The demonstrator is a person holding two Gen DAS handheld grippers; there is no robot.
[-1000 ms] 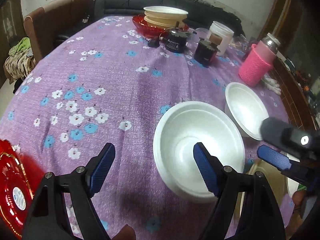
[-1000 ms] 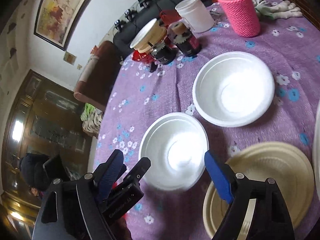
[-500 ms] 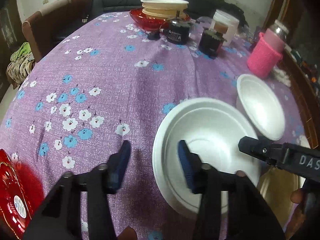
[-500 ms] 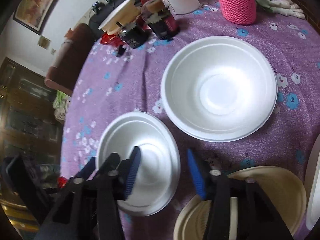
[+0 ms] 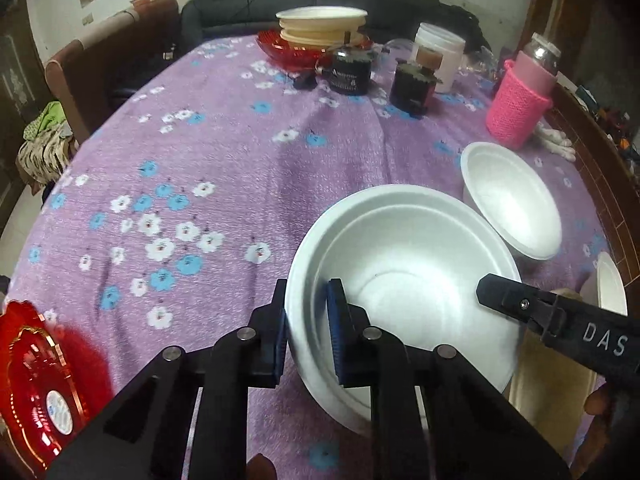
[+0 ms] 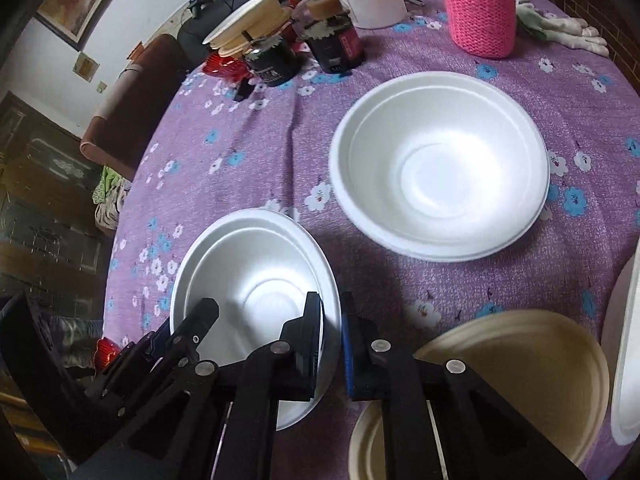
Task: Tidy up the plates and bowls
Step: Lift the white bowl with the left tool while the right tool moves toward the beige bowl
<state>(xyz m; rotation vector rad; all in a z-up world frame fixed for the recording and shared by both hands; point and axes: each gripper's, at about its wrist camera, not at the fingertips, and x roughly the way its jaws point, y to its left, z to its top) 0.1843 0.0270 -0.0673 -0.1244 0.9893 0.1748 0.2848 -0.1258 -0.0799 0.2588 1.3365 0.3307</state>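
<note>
Two grippers have hold of one white foam bowl (image 5: 404, 276), my landmark on the purple flowered tablecloth (image 5: 224, 168). Far left of it I see a red plate (image 5: 36, 376) at the cloth's edge. My left gripper (image 5: 306, 340) is closing, its blue pads pinching the bowl's left rim, one inside, one outside. My right gripper (image 6: 331, 350) is clamped on the opposite rim. Beyond the bowl stand two dark jars (image 5: 412, 86), a white tub (image 5: 440, 56) and a stack of cream plates (image 5: 320, 26). Right of it, close by, sits a second white bowl (image 5: 512, 204), with a pink knitted bottle (image 5: 520, 100) behind. A cream plate (image 6: 516, 380) lies just beside the held bowl, under my right gripper.
</note>
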